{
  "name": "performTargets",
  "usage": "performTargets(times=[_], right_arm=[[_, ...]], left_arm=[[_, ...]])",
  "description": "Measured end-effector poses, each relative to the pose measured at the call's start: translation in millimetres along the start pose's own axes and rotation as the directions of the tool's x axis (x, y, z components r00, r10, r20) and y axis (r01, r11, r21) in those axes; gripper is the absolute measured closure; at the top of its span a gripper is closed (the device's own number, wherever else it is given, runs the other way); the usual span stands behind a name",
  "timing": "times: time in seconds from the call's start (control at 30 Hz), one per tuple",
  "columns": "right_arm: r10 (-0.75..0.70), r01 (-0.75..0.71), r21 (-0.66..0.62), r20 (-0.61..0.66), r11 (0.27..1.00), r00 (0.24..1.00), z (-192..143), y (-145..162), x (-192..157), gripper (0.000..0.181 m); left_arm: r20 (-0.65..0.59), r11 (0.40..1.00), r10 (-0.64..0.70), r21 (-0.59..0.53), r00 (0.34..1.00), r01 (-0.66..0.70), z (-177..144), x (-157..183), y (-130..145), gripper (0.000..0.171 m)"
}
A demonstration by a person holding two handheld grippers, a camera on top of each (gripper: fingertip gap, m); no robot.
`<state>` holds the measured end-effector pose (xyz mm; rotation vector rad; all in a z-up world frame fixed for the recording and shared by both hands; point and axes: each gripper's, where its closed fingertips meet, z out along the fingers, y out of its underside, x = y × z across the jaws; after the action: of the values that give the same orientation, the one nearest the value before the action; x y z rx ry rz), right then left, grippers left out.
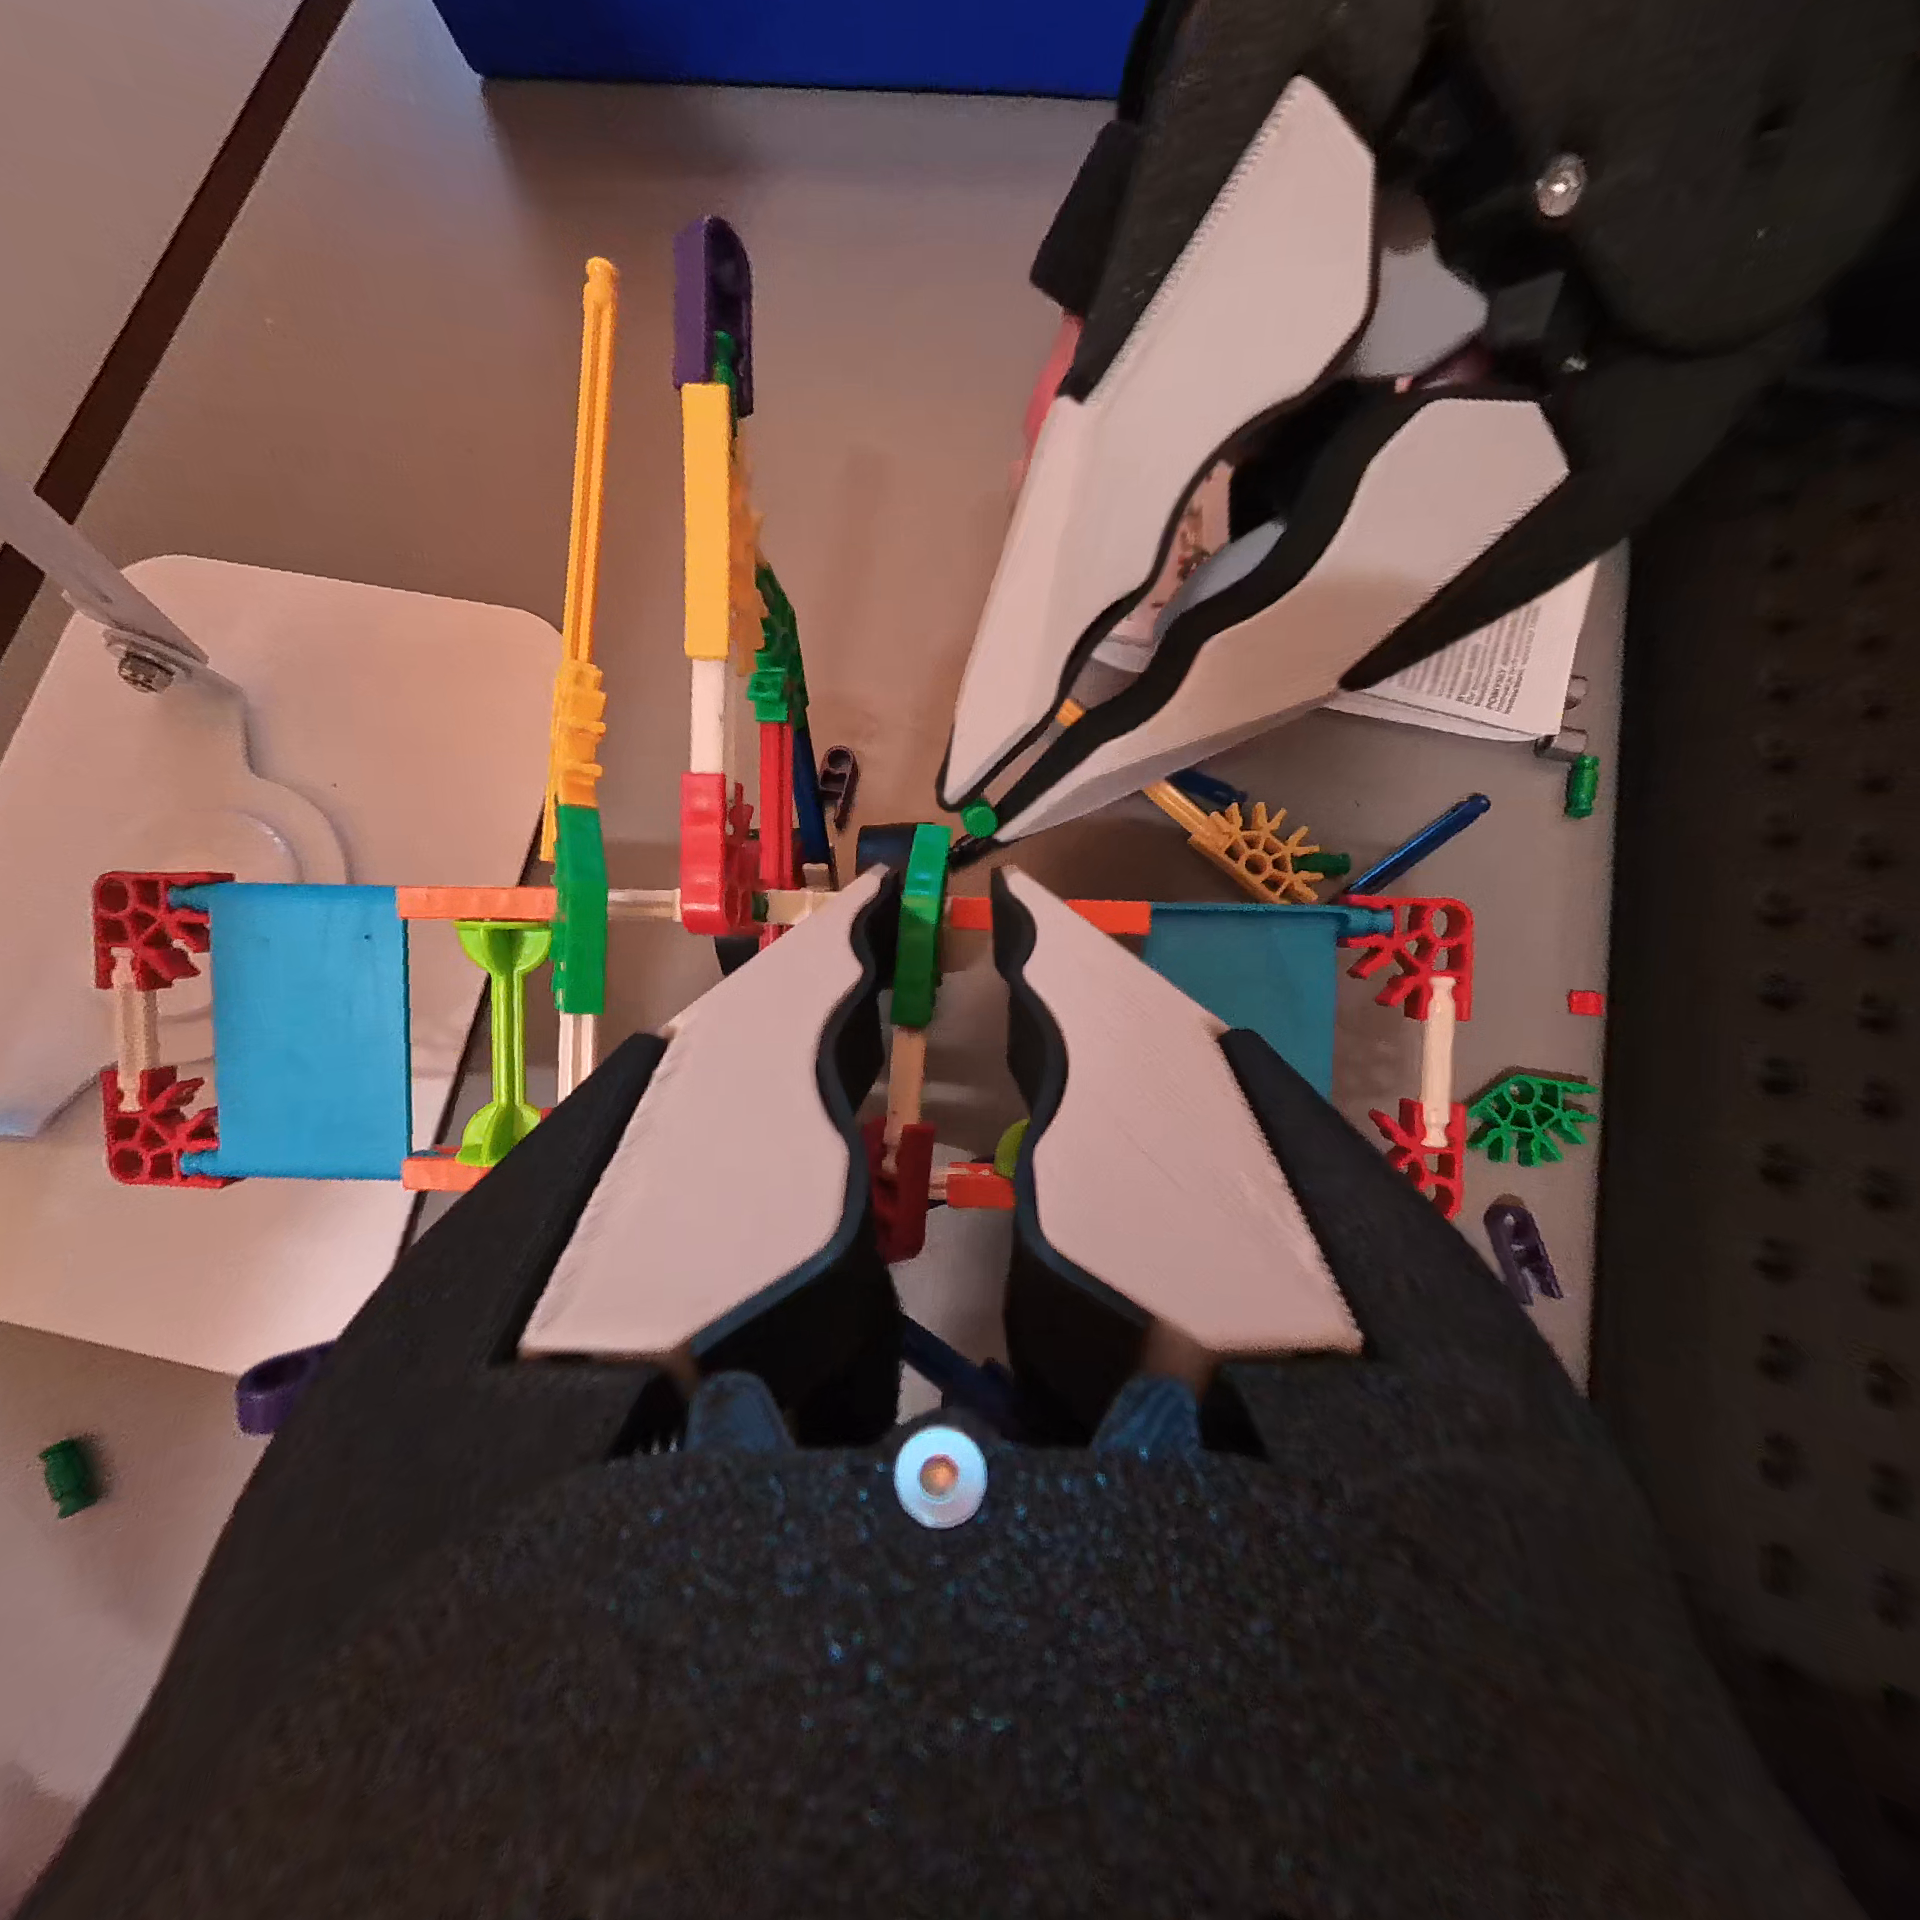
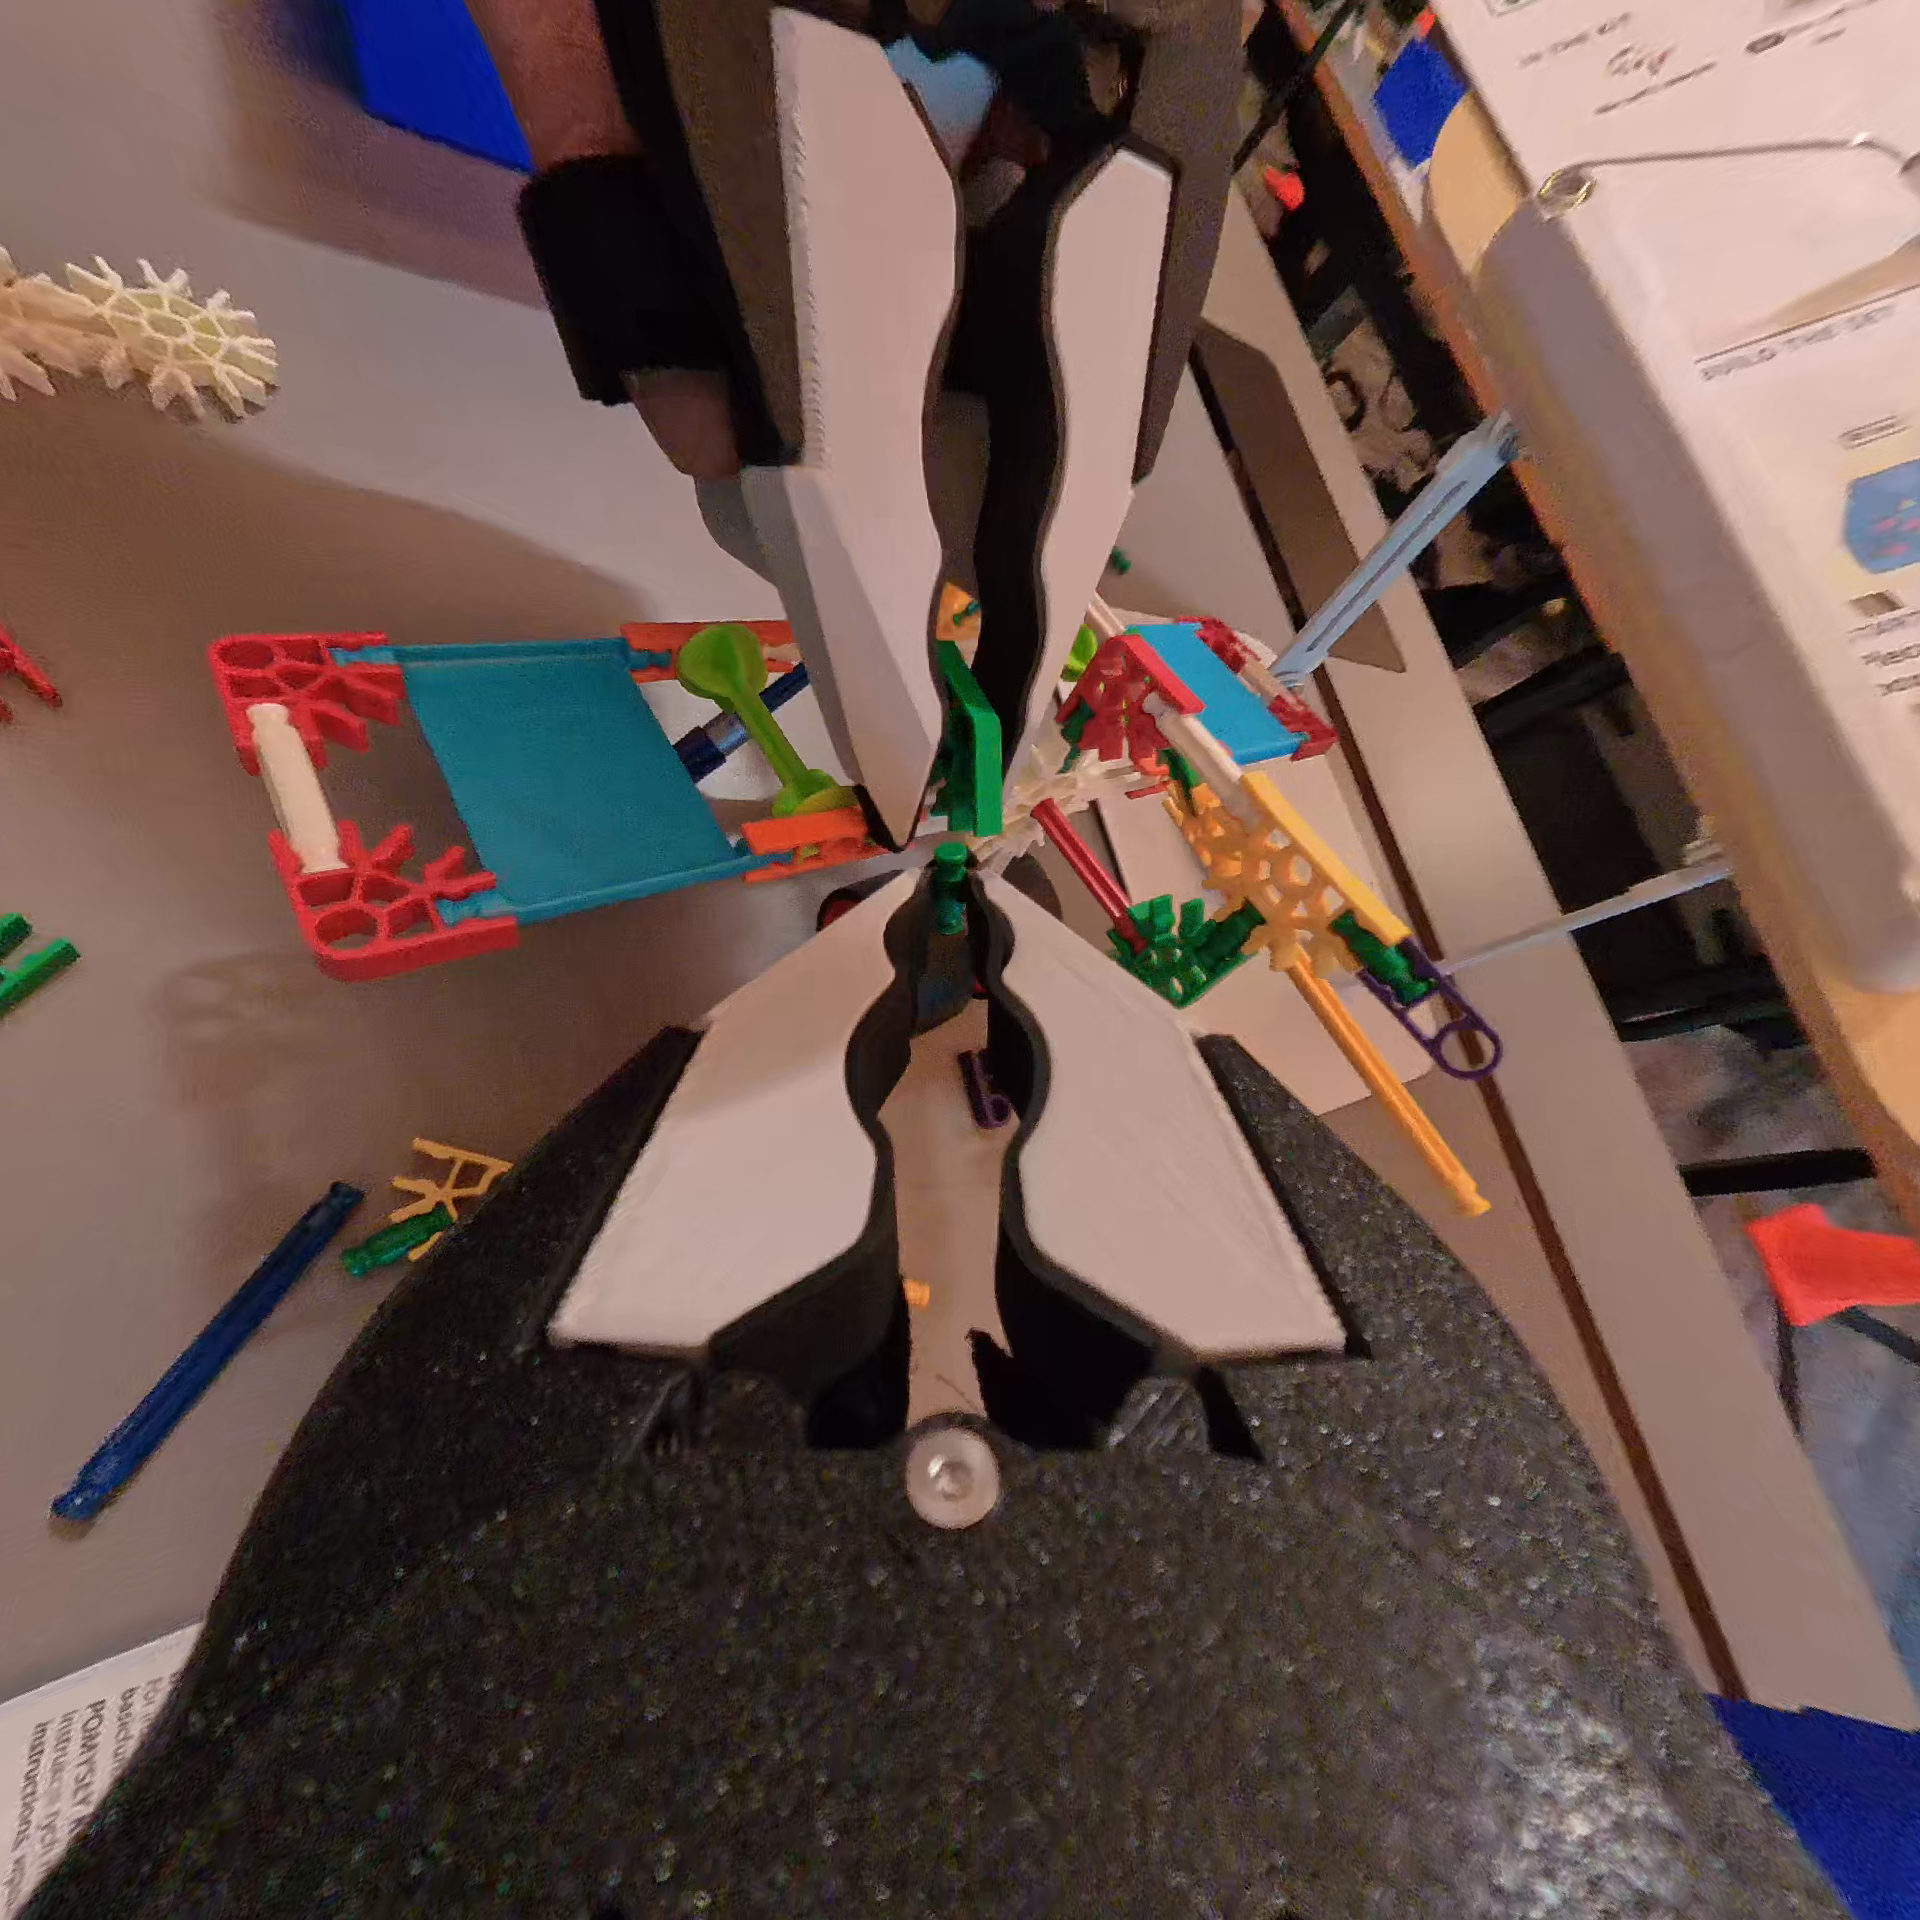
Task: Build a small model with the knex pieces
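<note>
A colourful rod-and-connector model (image 1: 307, 1029) with blue panels, red corner connectors and orange rods lies on the grey table; it also shows in the right wrist view (image 2: 561, 769). My left gripper (image 1: 943, 888) straddles an upright green connector (image 1: 920, 914) of the model. One finger touches it, and a small gap shows on the other side. My right gripper (image 2: 948, 883) is shut on a short green rod (image 2: 948, 894). It holds the rod's end right at the green connector (image 2: 966, 748). In the left wrist view it comes in from the upper right (image 1: 971, 821).
A white stand base (image 1: 260, 727) lies under the model's left end. Loose pieces lie at the right: a yellow connector (image 1: 1262, 852), a blue rod (image 1: 1418, 842), a green connector (image 1: 1532, 1117) and a purple clip (image 1: 1522, 1247). A paper leaflet (image 1: 1486, 665) and a blue bin (image 1: 779, 42) are farther back. My left and right fingertips are right by each other. My left tips are roughly 15 cm from the purple clip (image 1: 1522, 1247).
</note>
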<state>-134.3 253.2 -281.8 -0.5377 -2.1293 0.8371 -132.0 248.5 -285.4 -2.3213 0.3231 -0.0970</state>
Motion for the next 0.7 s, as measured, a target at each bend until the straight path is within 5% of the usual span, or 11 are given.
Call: performTargets(times=[0.33,0.7], right_arm=[[0.034,-0.032,-0.023,0.112,0.999,0.993,12,-3,1,0.176],[-0.130,0.144,-0.068,0.175,0.987,0.976,10,-3,-1,0.176]], left_arm=[[0.025,0.996,0.091,-0.020,0.996,-0.090,-1,0,3,0.164],[0.051,0.981,0.192,-0.053,0.980,-0.189,2,2,5,0.165]])
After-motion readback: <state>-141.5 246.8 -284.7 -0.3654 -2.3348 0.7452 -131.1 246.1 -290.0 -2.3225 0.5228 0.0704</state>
